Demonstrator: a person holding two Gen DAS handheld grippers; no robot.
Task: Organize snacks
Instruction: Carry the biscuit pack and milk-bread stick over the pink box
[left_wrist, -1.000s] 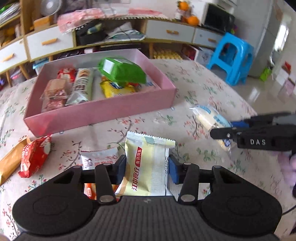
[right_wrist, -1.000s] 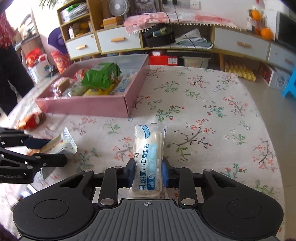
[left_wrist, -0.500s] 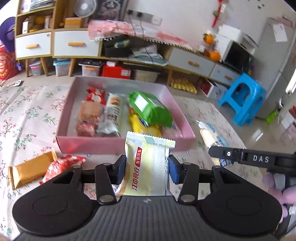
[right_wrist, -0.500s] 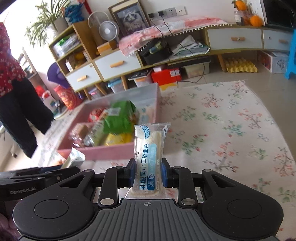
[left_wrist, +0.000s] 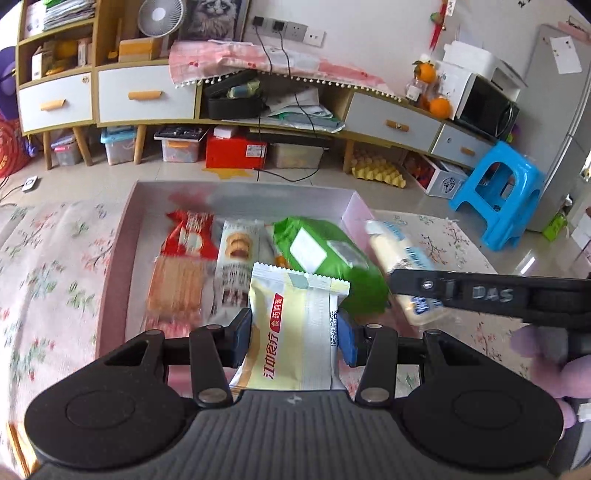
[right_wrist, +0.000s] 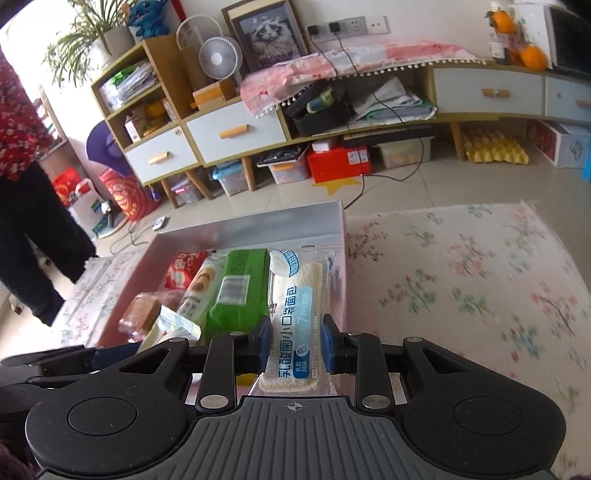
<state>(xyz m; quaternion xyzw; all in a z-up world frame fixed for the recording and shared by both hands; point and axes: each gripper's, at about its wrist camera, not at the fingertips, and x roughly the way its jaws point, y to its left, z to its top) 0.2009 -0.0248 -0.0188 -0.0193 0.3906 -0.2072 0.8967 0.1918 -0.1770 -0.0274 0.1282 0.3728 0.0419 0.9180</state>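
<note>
My left gripper (left_wrist: 293, 332) is shut on a pale yellow snack packet (left_wrist: 291, 325) and holds it over the near part of the pink box (left_wrist: 118, 236). My right gripper (right_wrist: 293, 345) is shut on a white bread roll in a blue-and-clear wrapper (right_wrist: 295, 314), held above the box's right side (right_wrist: 341, 236). In the left wrist view the same bread roll (left_wrist: 399, 254) and the right gripper's black finger (left_wrist: 480, 293) show at the right. Inside the box lie a green packet (left_wrist: 325, 258), a red packet (left_wrist: 188, 240), a biscuit pack (left_wrist: 236, 254) and an orange cracker pack (left_wrist: 175, 284).
The box sits on a floral tablecloth (right_wrist: 461, 280). A person in dark trousers (right_wrist: 33, 236) stands at the left of the table. Behind are low cabinets with drawers (left_wrist: 144, 96), a blue plastic stool (left_wrist: 498, 192) and a fridge (left_wrist: 561, 125).
Both grippers have moved forward with their snacks, from above the tablecloth to above the pink box. The loose packets on the cloth at the left have dropped out of view.
</note>
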